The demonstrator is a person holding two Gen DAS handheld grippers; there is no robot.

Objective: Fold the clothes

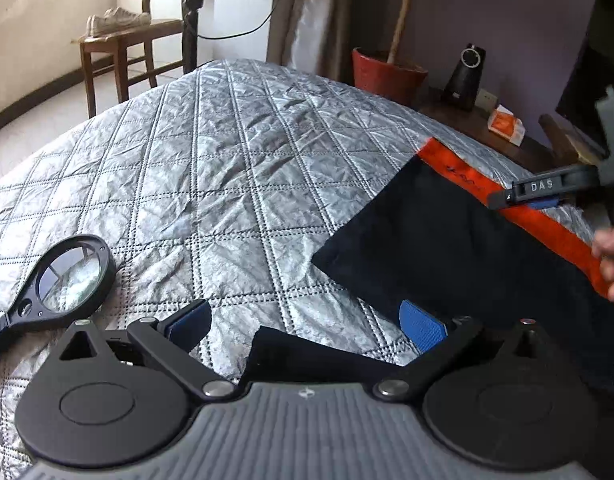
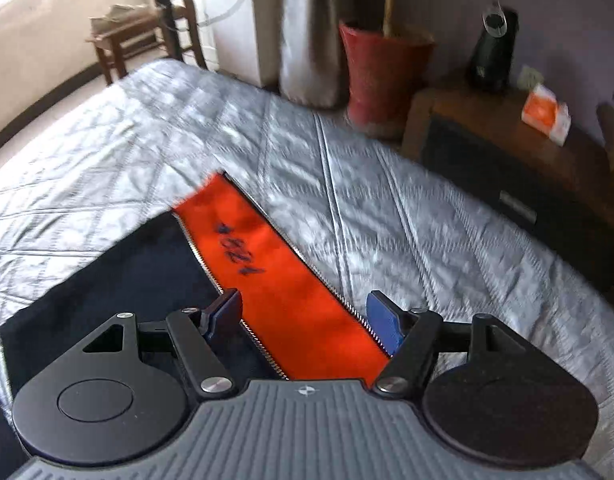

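Left hand-held gripper (image 1: 305,326) fills the bottom of the left wrist view: jaws wide apart, nothing pinched. A dark flap of the garment (image 1: 447,240) lies between and below the blue pads, not gripped as far as I can see.

Right hand-held gripper (image 2: 305,316), bottom of the right wrist view: jaws also apart, straddling the orange band (image 2: 275,272) with its zipper teeth. Pads don't press the cloth. In the left view it enters from the right edge, fingers over the orange strip, with a hand (image 1: 613,264) behind it. Right view is motion-blurred, so fine contact is hard to call.

Progress, my read: the garment, dark navy with orange trim, sits at the lower right of the left view and looks like a flat panel with a straight edge and a square corner, so probably at least 1 fold is in. Both grippers free suggests a gap between folds. Its lower part is cut off at the frame edge, so I can't say how many folds are left. No finished stack visible.

Surface: a bed (image 1: 211,168) with a silver quilted cover, wrinkled, mostly bare. A magnifying glass (image 1: 69,272) lies at lower left.

Room: wooden chair (image 1: 119,46) with white shoes upper left, red pot (image 1: 387,74) with a stick upper centre, dark side cabinet (image 2: 507,168) with an orange box upper right.
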